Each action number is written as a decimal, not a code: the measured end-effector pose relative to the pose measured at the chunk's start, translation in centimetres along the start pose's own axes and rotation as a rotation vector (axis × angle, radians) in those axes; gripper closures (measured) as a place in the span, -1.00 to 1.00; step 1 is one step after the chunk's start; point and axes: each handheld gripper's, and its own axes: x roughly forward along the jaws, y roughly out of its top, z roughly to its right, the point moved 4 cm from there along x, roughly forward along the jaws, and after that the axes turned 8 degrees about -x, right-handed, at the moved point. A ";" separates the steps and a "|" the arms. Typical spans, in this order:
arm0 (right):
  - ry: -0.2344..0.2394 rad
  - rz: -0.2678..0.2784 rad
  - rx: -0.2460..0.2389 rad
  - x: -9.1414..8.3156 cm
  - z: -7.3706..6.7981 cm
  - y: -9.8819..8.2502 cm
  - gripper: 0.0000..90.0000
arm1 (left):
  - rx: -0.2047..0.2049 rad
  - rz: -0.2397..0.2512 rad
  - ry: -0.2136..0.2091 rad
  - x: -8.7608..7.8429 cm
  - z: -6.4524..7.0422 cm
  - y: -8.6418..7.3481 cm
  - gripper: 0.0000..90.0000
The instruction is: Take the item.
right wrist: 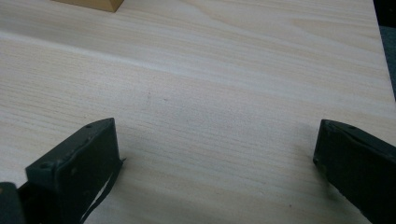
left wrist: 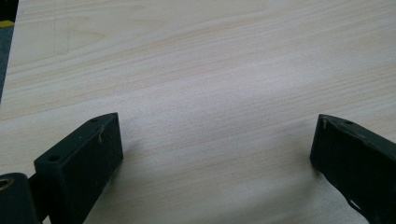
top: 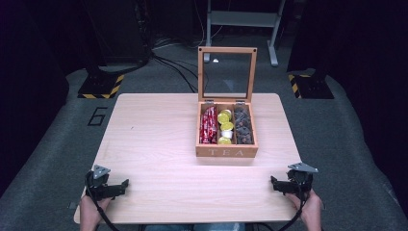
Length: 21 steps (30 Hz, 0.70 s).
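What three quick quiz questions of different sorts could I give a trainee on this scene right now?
1. True or false: the lid of the tea box stands open.
2. Which compartment holds the red packets: A left, B middle, C right?
3. In what state are the jaws of the left gripper and the right gripper?

Key: 1 true. 2 A; yellow-topped capsules fill the middle, dark packets the right. 3 Both open and empty, over the bare table.

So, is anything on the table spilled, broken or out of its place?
Nothing stands out. The tea box sits square, lid upright, contents inside its three compartments. Both grippers rest open near the front edge.
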 end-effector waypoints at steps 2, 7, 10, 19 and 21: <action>0.014 0.001 -0.013 0.1 0.2 0.1 -1.00 | -0.004 0.001 0.003 0.0 0.0 0.0 -0.95; 0.011 -0.001 -0.012 0.4 0.5 0.3 -1.00 | -0.007 0.001 0.010 0.0 0.0 0.0 -0.95; 0.013 0.000 -0.017 0.4 0.5 0.3 -1.00 | -0.007 0.001 0.014 0.0 0.0 0.0 -0.96; 0.013 -0.002 -0.028 0.4 0.6 0.3 -1.00 | -0.011 -0.001 0.010 0.1 0.0 0.1 -0.97; 0.010 0.001 -0.018 0.4 0.5 0.4 -1.00 | -0.015 0.003 0.000 0.0 0.0 0.2 -0.95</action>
